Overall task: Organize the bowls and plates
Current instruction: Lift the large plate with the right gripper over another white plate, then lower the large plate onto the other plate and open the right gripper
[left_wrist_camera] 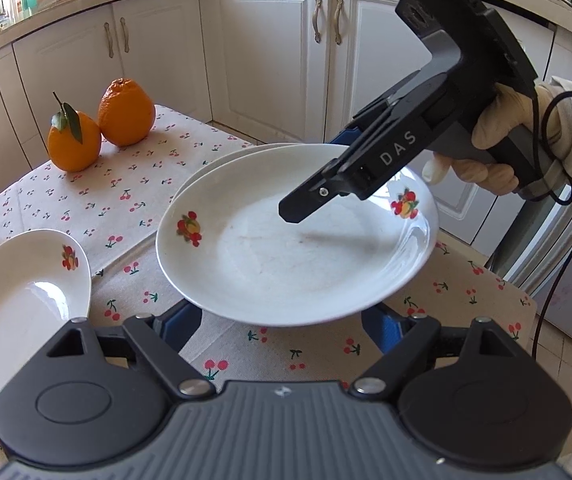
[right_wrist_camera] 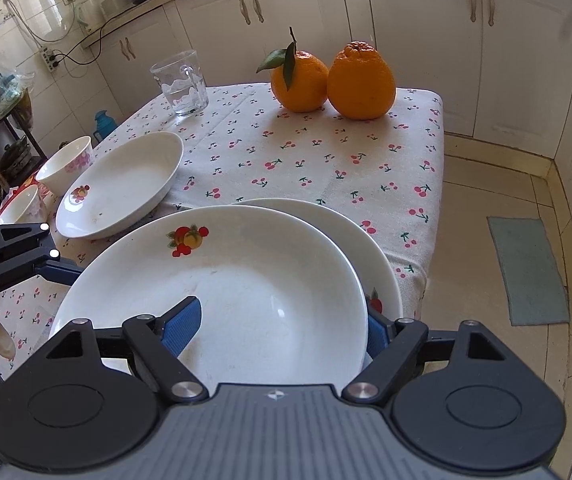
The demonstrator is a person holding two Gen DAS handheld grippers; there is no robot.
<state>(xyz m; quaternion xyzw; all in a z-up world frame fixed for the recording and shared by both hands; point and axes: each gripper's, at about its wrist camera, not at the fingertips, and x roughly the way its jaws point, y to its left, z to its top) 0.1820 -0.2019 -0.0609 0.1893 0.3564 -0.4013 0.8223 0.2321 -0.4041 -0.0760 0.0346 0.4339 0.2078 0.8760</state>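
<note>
Plates fill the cherry-print cloth on the worktop [right_wrist_camera: 325,168]. At left a white oval fruit-print dish [right_wrist_camera: 120,186] lies flat, two small white bowls [right_wrist_camera: 66,164] beyond its left edge. The left gripper [left_wrist_camera: 286,326] has its blue fingers [left_wrist_camera: 180,326] spread wide, holding nothing. The white round fruit-print plate [right_wrist_camera: 222,280] sits tilted over a second white plate [right_wrist_camera: 365,236], the right gripper [right_wrist_camera: 282,330] pinching its near rim. Two oranges [right_wrist_camera: 331,76] stand behind.
</note>
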